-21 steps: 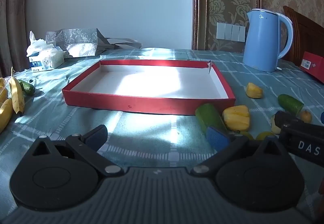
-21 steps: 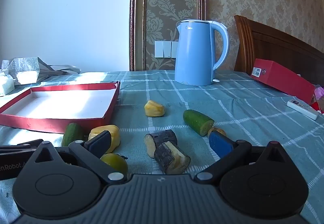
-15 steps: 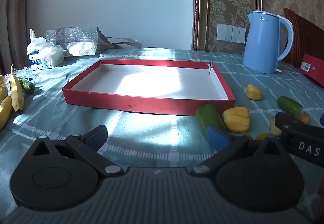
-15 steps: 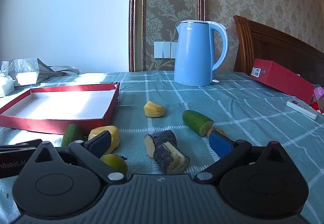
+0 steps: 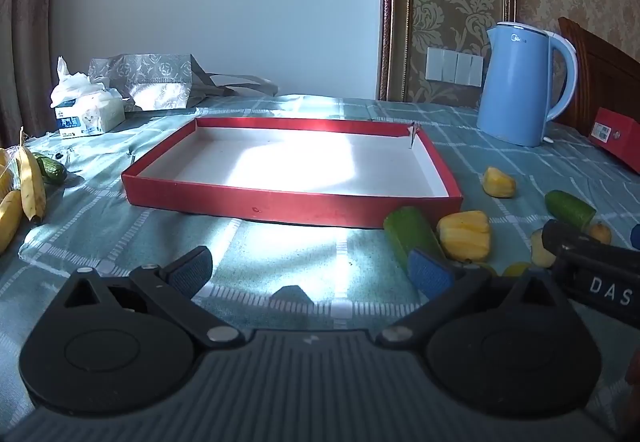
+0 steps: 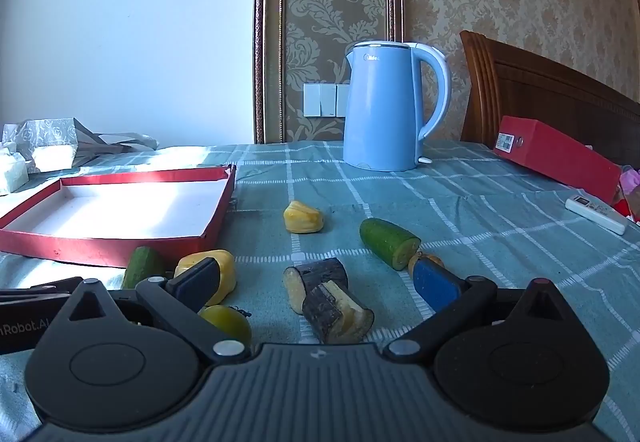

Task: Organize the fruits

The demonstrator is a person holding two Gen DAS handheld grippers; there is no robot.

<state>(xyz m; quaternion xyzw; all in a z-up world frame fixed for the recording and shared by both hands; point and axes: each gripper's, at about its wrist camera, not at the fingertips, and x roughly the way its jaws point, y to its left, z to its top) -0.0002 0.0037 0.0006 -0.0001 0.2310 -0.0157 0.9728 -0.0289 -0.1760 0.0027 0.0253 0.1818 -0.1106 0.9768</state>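
An empty red tray (image 5: 296,208) with a white floor lies on the checked cloth; it also shows in the right wrist view (image 6: 100,246). Right of it lie a green cucumber piece (image 5: 412,234), a yellow jackfruit piece (image 5: 466,234), a second yellow piece (image 6: 302,218), another cucumber piece (image 6: 388,242), two dark-skinned banana chunks (image 6: 332,298) and a small yellow-green fruit (image 6: 228,320). Bananas (image 5: 28,186) lie far left. My left gripper (image 5: 310,268) is open and empty, in front of the tray. My right gripper (image 6: 316,280) is open and empty, just before the banana chunks.
A blue kettle (image 6: 384,106) stands at the back. A red box (image 6: 560,158) and a white remote (image 6: 596,208) lie at the right. A tissue pack (image 5: 86,114) and a grey paper bag (image 5: 156,82) sit at the back left.
Both views have shifted only slightly; the left gripper has tilted a little. Nothing was grasped or released.
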